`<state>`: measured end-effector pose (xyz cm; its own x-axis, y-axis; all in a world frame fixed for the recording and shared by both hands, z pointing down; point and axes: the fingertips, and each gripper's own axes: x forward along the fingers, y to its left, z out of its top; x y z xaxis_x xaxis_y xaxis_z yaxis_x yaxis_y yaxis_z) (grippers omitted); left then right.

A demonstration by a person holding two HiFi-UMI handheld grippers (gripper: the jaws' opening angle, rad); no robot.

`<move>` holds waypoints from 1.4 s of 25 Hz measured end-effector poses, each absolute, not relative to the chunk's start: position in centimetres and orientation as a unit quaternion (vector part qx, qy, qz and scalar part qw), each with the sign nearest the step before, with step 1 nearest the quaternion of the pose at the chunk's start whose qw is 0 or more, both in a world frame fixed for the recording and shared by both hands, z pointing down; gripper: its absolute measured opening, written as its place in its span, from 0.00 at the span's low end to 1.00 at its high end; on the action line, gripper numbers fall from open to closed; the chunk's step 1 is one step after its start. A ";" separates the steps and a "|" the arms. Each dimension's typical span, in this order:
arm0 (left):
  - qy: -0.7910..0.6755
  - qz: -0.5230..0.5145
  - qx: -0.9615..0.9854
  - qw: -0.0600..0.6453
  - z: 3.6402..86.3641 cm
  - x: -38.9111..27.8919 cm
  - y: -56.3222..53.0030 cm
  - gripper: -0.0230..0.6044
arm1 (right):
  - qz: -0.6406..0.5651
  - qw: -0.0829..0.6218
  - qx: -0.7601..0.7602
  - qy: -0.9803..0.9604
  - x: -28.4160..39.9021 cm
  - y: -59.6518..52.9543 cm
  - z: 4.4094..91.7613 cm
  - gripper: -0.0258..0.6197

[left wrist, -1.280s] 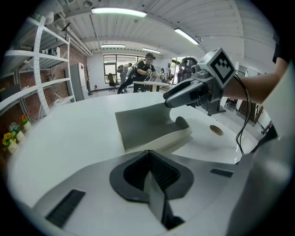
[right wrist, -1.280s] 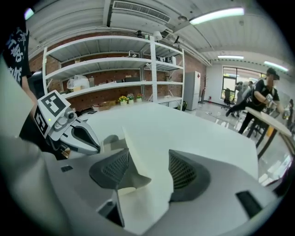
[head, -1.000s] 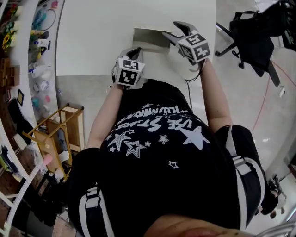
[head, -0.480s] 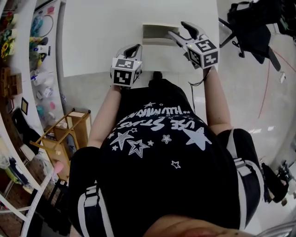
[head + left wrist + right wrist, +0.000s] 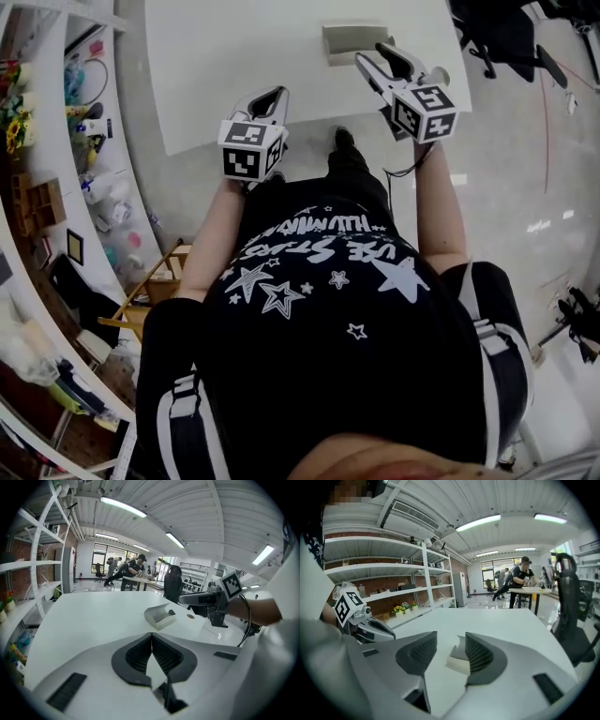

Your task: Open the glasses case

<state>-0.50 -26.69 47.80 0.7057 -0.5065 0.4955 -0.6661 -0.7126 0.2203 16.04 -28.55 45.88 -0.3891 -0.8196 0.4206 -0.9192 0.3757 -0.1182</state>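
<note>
You're holding both grippers clear of the glasses case (image 5: 354,42), which is lying near the table's (image 5: 234,66) right edge and looking already opened, so nothing needs gripping. The jaws of your left gripper (image 5: 270,94) are resting together, empty, while those of your right gripper (image 5: 377,54) are standing apart and closing on nothing.

free: tabletop (image 5: 234,66) left of glasses case (image 5: 354,42); obstacle: chair (image 5: 572,639) off table's right edge

White print among stars on my black T-shirt (image 5: 328,309) seems to read "USE STARS", seen upside down; the smaller line beside it is too warped to read. The left cube (image 5: 251,150) and right cube (image 5: 427,111) carry square black-and-white markers.
</note>
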 end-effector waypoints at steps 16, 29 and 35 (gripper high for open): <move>-0.266 0.170 0.929 0.192 44.7 -8.7 -19.9 0.06 | 0.208 0.120 0.593 -0.768 5.7 -17.0 46.2 0.13; -0.264 0.145 0.942 0.150 42.1 -6.0 -10.0 0.06 | 0.193 0.089 0.582 -0.785 5.1 -5.7 45.2 0.11; -0.269 0.120 0.946 0.134 39.5 -6.8 -2.8 0.06 | 0.184 0.069 0.585 -0.787 4.5 2.3 43.8 0.11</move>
